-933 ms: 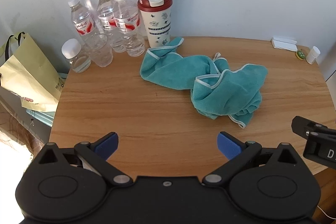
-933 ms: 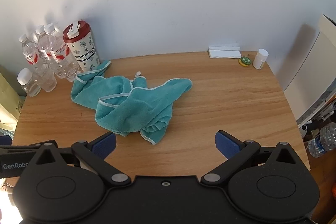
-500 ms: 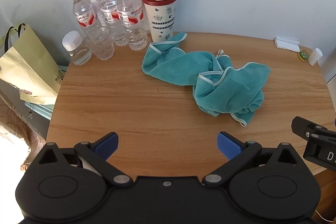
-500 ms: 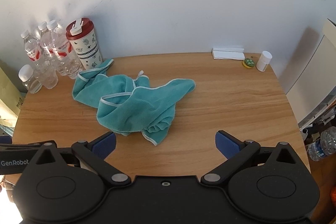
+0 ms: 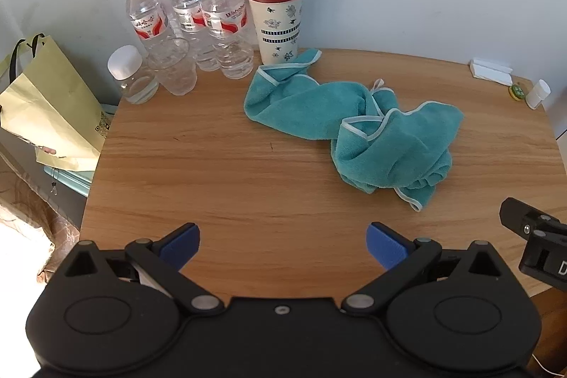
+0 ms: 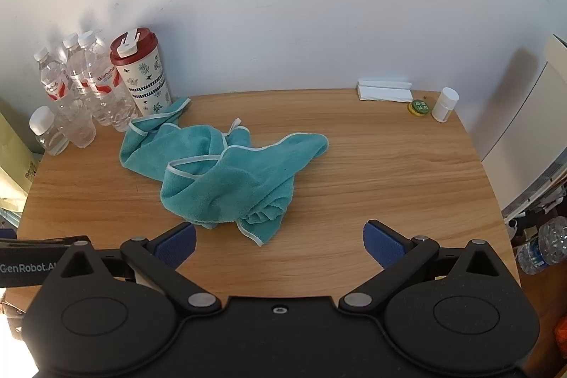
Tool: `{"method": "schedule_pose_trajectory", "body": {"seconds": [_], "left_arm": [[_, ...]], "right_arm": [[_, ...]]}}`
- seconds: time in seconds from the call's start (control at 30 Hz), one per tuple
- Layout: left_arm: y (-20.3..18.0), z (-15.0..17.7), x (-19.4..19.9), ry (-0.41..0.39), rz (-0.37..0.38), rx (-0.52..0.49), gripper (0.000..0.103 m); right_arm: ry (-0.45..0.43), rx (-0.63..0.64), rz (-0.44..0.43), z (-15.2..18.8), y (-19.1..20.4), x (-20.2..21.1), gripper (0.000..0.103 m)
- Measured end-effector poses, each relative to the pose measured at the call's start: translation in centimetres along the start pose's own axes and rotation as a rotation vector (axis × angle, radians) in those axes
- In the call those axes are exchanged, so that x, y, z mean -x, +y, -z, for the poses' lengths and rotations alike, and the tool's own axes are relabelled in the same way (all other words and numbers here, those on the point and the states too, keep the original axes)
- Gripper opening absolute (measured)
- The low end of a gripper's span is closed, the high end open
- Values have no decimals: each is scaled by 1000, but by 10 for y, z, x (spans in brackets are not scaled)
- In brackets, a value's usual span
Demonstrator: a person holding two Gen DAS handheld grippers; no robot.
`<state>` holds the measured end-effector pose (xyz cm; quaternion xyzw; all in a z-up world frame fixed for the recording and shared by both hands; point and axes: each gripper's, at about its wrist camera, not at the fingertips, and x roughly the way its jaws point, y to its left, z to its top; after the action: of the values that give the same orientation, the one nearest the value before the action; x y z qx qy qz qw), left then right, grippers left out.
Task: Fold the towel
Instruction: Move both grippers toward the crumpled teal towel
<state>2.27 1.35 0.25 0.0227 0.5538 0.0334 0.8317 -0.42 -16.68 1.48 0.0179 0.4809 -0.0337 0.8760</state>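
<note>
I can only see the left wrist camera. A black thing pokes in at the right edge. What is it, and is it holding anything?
Observer: That is the right gripper. Its own camera shows its jaws wide apart and empty, above the near part of the table.
Operator: Is it close to the teal cloth?
Observer: Its left blue pad appears just short of the towel, whose near folds lie in front of it; I see no contact.
Operator: Is there anything past the table on the right?
Observer: Yes, a plastic bottle sits low beside the table, apparently on the floor.
</note>
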Motion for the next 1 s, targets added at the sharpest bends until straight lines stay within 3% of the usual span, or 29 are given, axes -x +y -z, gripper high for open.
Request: {"method": "schedule_pose_trajectory", "body": {"seconds": [0.63, 1.0], "left_arm": [[12, 2, -9, 32, 22, -31, 102], [27, -7, -14, 33, 23, -47, 102]], "right_arm": [[7, -47, -15, 6, 3, -1, 103], [-36, -43, -25, 6, 17, 3, 102]]}}
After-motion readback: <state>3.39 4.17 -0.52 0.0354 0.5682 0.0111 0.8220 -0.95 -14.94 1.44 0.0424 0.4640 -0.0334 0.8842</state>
